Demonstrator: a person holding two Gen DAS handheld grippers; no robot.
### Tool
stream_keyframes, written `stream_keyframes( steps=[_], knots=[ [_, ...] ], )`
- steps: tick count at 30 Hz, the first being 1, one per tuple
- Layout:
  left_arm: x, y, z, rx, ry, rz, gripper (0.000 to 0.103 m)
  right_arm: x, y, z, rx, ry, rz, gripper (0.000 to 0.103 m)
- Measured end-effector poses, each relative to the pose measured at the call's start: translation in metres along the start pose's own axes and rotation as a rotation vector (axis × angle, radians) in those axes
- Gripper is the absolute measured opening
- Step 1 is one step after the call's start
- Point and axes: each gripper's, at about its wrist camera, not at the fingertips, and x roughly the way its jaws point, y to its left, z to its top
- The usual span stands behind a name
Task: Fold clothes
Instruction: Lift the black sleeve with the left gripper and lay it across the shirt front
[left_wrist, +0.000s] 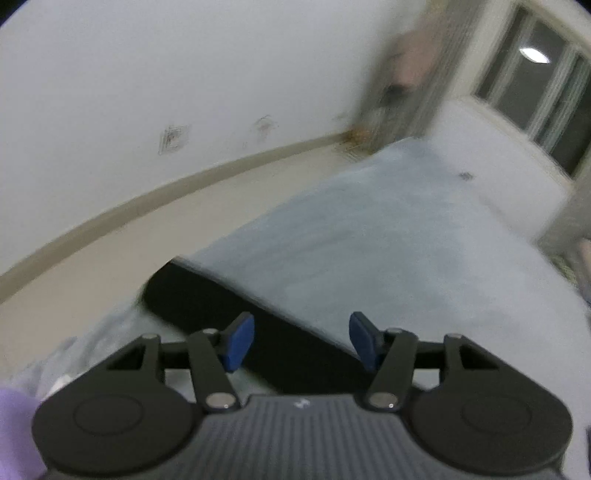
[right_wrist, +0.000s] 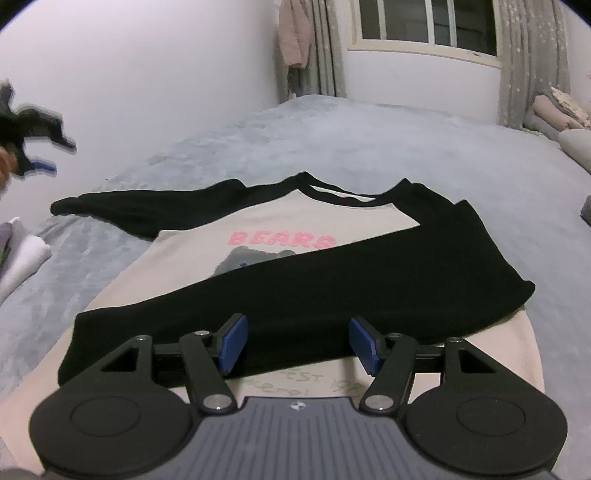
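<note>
A beige shirt (right_wrist: 192, 254) with black sleeves and pink "BEARS" lettering lies flat on the grey bed (right_wrist: 332, 140). Its right black sleeve (right_wrist: 332, 288) is folded diagonally across the chest. Its left black sleeve (right_wrist: 122, 206) stretches out to the left. My right gripper (right_wrist: 297, 343) is open and empty, just above the folded sleeve's lower end. My left gripper (left_wrist: 301, 341) is open and empty, above the outstretched black sleeve (left_wrist: 221, 306) near the bed's left edge. The left gripper also shows blurred at the far left of the right wrist view (right_wrist: 33, 147).
White and grey folded cloths (right_wrist: 22, 254) lie at the bed's left edge. Pillows (right_wrist: 561, 122) sit at the far right. A wall (left_wrist: 166, 74), cream floor (left_wrist: 110, 251), curtains (right_wrist: 325, 48) and a window (right_wrist: 424, 22) bound the bed.
</note>
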Motion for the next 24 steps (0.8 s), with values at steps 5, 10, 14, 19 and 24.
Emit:
stream_keyframes(
  steps=[5,10,14,19,24],
  knots=[
    [0.044,0.026,0.009,-0.025,0.056,0.13,0.083,0.002,0.005,0.0,-0.015,0.004,0.009,0.067],
    [0.076,0.031,0.01,-0.023,0.065,0.162,0.084,0.006,0.009,-0.001,-0.028,0.015,0.006,0.067],
    [0.08,0.033,0.007,0.021,0.041,0.228,0.036,0.008,0.009,-0.001,-0.028,0.019,0.003,0.067],
    [0.062,0.03,0.011,0.05,-0.037,0.223,0.007,0.008,0.011,-0.002,-0.035,0.021,0.006,0.067],
    [0.046,0.022,0.012,0.061,-0.066,0.146,0.006,0.009,0.013,-0.002,-0.039,0.023,0.005,0.067]
  ],
)
